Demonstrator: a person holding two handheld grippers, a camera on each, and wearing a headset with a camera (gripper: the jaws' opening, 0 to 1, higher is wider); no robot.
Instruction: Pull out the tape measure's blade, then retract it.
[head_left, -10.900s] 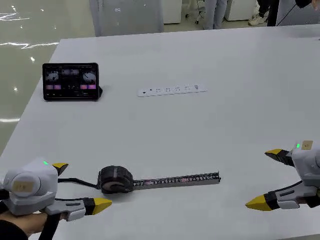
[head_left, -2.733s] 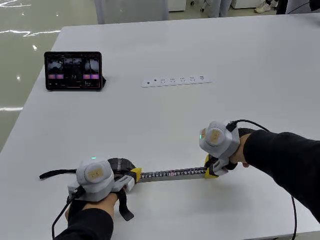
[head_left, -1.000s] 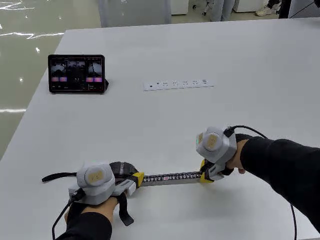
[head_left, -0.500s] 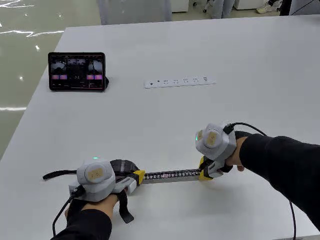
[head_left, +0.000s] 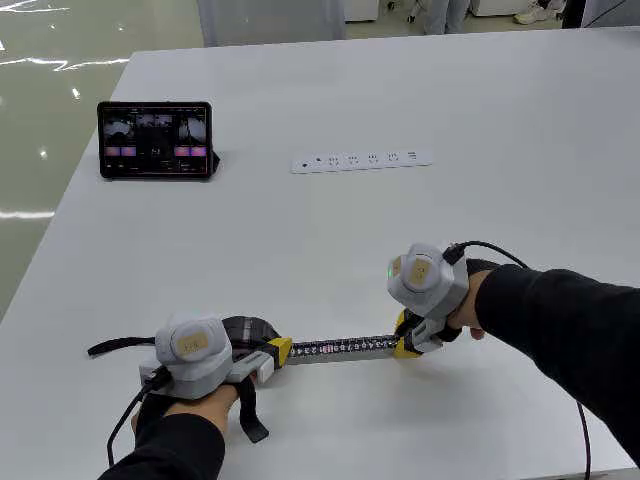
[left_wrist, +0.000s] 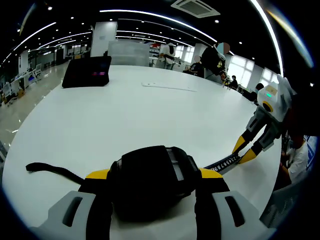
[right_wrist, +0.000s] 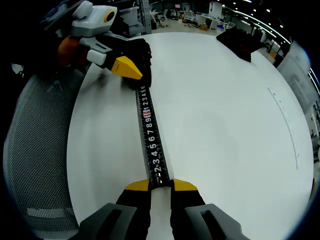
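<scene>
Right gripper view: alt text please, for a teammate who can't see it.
The right claw has its yellow-tipped jaws shut on the end of a black numbered tape blade. The blade runs across the white table to a round black tape measure case, held by the left claw at upper left.

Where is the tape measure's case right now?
In the head view the tape measure case sits near the table's front left, clamped in the left gripper, its blade running right to the right gripper.
</scene>
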